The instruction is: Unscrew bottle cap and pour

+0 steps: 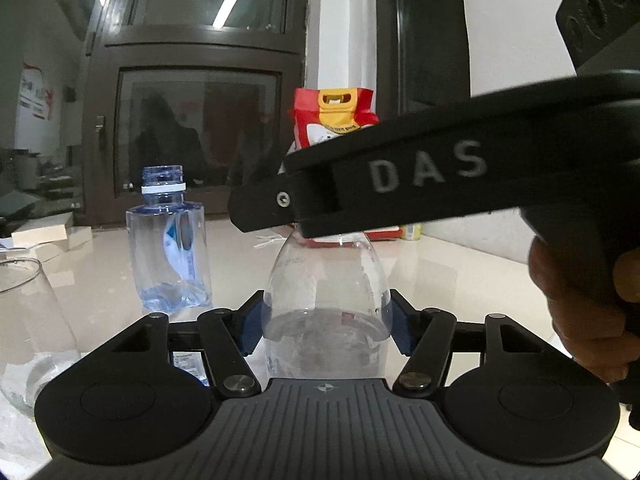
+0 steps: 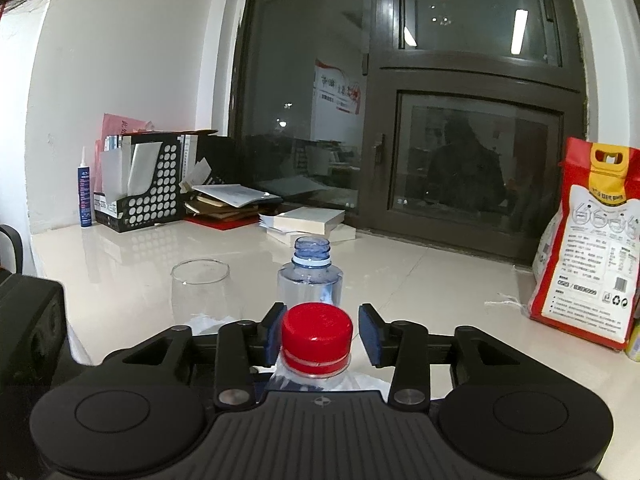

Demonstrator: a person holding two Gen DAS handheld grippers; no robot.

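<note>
Left wrist view — clear bottle (image 1: 326, 300) in clamped jaws; right jaws apparently slack beside red cap (image 2: 317, 338).

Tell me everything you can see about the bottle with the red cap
The bottle is clear, thin plastic, upright on the pale table, with clear liquid in its lower body. Its ribbed red cap is on, with its ring beneath it. The left gripper is shut on the body, blue pads pressing both sides. The right gripper straddles the cap: one pad is at its side, the other stands apart with a visible gap. An open blue bottle and a glass stand behind, not touching it.
</note>
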